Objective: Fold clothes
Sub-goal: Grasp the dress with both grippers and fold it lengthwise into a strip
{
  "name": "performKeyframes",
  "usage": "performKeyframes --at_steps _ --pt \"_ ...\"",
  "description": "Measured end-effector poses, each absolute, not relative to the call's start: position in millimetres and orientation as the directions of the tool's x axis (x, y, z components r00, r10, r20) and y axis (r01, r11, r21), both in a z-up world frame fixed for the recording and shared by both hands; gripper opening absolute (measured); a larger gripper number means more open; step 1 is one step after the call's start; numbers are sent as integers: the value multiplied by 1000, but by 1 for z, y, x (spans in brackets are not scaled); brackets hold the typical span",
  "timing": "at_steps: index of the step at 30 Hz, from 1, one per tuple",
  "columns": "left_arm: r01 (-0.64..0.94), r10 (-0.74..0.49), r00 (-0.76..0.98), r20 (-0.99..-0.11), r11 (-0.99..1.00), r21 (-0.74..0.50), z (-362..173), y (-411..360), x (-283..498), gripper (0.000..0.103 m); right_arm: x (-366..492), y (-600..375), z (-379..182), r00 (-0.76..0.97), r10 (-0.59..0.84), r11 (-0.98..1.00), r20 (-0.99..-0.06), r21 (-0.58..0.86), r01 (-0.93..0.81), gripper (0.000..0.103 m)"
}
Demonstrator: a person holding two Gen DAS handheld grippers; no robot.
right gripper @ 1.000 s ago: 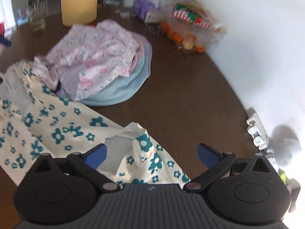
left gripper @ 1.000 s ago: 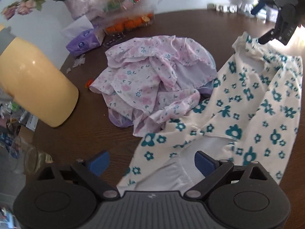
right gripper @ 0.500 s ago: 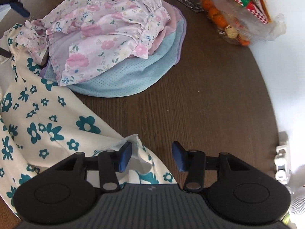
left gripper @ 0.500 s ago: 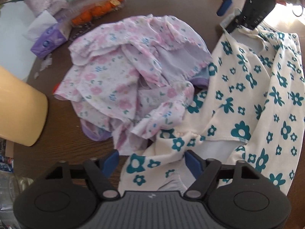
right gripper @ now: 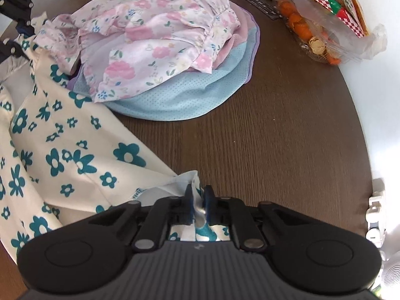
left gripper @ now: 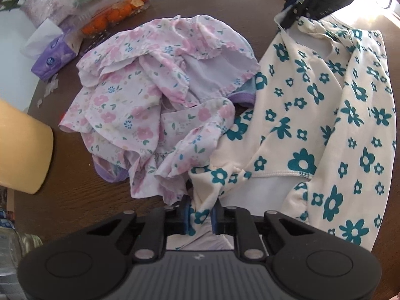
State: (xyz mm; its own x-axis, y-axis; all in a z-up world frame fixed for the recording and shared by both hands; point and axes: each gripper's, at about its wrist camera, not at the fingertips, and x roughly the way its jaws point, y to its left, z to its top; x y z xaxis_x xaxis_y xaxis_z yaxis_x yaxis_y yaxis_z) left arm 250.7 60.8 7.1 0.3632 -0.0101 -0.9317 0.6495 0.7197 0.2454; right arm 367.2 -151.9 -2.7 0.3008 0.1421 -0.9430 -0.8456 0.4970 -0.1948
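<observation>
While both grippers are clamping it, the cream teal-flowered cotton garment (left gripper: 312, 115) is lying across the dark wooden table (right gripper: 275, 137).
Left gripper (left gripper: 201, 212) is pinching a bunched hem; right gripper (right gripper: 198, 203) is pinching a corner; no writing is reading clearly.

Garments (left gripper: 160, 92) (heaped) left of shirt (left gripper: 325, 115)

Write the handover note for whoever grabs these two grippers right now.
Left gripper: jaws shut on a bunched edge of the cream garment with teal flowers.
Right gripper: jaws shut on another edge of the same garment.
It lies spread on the brown table, beside the pink floral pile.
Done: both edges gripped.
Left: fold this garment, then the pile; nothing looks folded yet.
</observation>
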Motion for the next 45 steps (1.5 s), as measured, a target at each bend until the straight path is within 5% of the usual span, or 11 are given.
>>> performKeyframes --at_steps 21,30,38,45 --pt "559 6 524 -852 752 349 47 47 203 8 305 -182 51 480 212 491 -851 -331 -806 3" --pt "509 -39 740 -671 685 521 59 33 104 7 231 -219 71 640 293 524 -711 -440 -729 3" --pt "635 -68 587 -807 657 407 5 21 62 7 139 -252 16 633 275 525 -724 -438 -729 3" --pt "653 -78 538 -840 669 356 -4 21 61 13 123 -254 -12 577 256 539 -775 -381 -751 3"
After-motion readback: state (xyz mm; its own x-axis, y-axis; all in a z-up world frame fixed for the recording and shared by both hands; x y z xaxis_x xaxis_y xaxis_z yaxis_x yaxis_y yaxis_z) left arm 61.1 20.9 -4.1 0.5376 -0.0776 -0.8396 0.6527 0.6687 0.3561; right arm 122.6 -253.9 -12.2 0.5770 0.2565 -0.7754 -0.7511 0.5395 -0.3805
